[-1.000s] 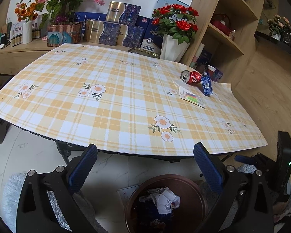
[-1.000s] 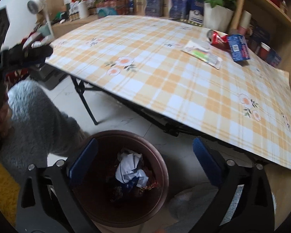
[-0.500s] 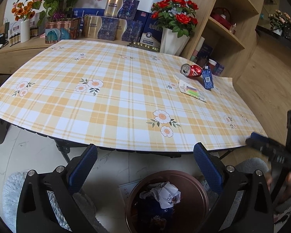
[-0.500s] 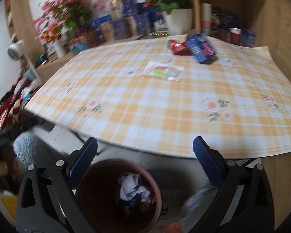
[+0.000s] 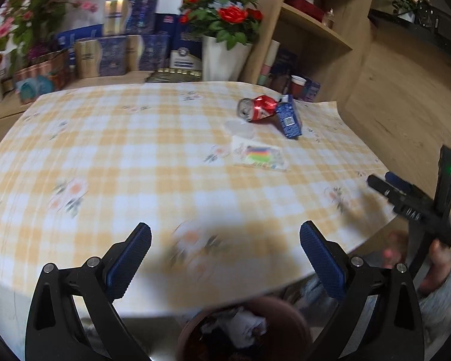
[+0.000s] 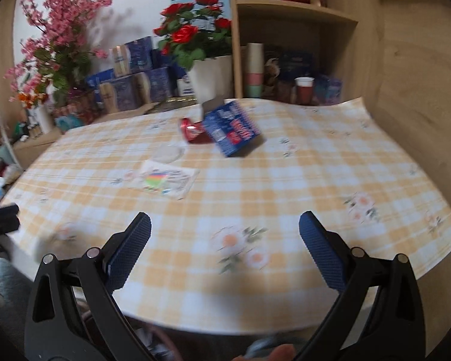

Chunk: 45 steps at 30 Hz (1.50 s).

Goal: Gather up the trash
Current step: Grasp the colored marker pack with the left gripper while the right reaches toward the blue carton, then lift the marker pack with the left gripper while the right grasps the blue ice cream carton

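A crushed red can (image 5: 257,112) (image 6: 193,131) lies at the far right of the checked table, leaning against a blue carton (image 5: 290,116) (image 6: 232,128). In front of them lie a clear round lid (image 5: 240,127) (image 6: 167,153) and a flat printed wrapper (image 5: 260,156) (image 6: 165,178). My left gripper (image 5: 225,260) hangs open over the table's near edge, above a brown bin (image 5: 243,329) holding crumpled paper. My right gripper (image 6: 225,252) is open too, empty, over the near edge, well short of the trash. It also shows at the right of the left wrist view as the right gripper (image 5: 388,183).
A white pot of red roses (image 5: 225,57) (image 6: 209,79) and blue boxes (image 5: 144,51) stand behind the table. Wooden shelves (image 5: 312,24) (image 6: 294,15) with cups rise at the far right. A hand (image 5: 436,258) in a grey sleeve holds the right gripper.
Both grippers have risen from over the bin and swung toward the table; the trash items look nearer. The bin has slid to the bottom edge of the left view and nearly out of the right.
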Each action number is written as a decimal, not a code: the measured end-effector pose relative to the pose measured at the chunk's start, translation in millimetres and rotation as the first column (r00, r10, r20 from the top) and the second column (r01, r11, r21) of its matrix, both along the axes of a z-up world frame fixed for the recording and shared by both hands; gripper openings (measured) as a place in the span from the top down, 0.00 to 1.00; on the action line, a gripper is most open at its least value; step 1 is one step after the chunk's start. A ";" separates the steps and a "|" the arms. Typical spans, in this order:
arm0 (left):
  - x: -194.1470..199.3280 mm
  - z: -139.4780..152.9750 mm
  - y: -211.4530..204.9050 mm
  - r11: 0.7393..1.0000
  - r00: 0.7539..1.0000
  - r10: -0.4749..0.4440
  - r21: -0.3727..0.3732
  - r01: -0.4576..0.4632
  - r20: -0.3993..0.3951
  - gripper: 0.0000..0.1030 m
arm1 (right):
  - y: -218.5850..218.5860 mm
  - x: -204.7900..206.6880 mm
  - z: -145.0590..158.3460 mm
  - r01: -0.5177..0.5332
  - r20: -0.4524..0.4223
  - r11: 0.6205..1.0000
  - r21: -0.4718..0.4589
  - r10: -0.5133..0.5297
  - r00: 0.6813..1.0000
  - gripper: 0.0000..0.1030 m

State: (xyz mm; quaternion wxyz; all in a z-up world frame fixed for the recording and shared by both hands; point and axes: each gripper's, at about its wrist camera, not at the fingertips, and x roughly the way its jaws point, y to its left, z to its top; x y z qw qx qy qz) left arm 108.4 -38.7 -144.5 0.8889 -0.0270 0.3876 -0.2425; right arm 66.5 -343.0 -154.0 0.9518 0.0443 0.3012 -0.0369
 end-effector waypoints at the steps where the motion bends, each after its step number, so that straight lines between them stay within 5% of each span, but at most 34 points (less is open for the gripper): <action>1: 9.7 1.7 -11.0 1.000 1.000 -0.010 0.005 0.010 0.001 0.06 | -4.4 2.9 -0.9 0.002 0.011 1.000 0.011 -0.002 1.000 0.06; 4: 35.3 1.1 -39.3 0.999 0.999 -0.032 0.024 0.032 -0.004 0.06 | -15.7 13.9 -5.6 -0.010 0.009 0.999 0.043 0.010 1.000 0.06; 7: 60.5 -5.5 -66.2 0.998 0.998 -0.049 0.042 0.050 -0.035 0.06 | -15.6 13.0 -11.2 0.070 0.031 0.996 -0.051 -0.068 0.997 0.06; 12: 96.2 -23.3 -109.2 0.993 0.997 -0.049 0.106 0.056 -0.067 0.06 | -23.9 14.8 -22.4 0.045 0.005 0.998 0.034 -0.045 0.999 0.06; 19: 134.5 -48.6 -144.1 0.988 0.993 0.021 0.157 -0.003 -0.113 0.24 | -34.5 17.9 -28.4 0.054 -0.014 0.992 0.113 -0.053 0.999 0.06; 34: 159.8 -72.0 -182.3 0.969 0.990 0.051 0.245 -0.018 -0.129 0.23 | -54.0 12.8 -30.7 0.091 -0.008 0.975 0.201 -0.092 0.996 0.06; 37: 157.7 -69.5 -187.1 0.964 0.993 0.024 0.266 0.008 -0.117 0.33 | -53.3 13.2 -30.7 0.092 -0.009 0.976 0.195 -0.092 0.996 0.06; 45: 141.5 -52.9 -159.3 0.990 0.990 0.009 0.142 0.011 -0.140 0.34 | -50.2 26.2 -37.9 0.110 -0.077 0.982 0.154 -0.099 0.992 0.06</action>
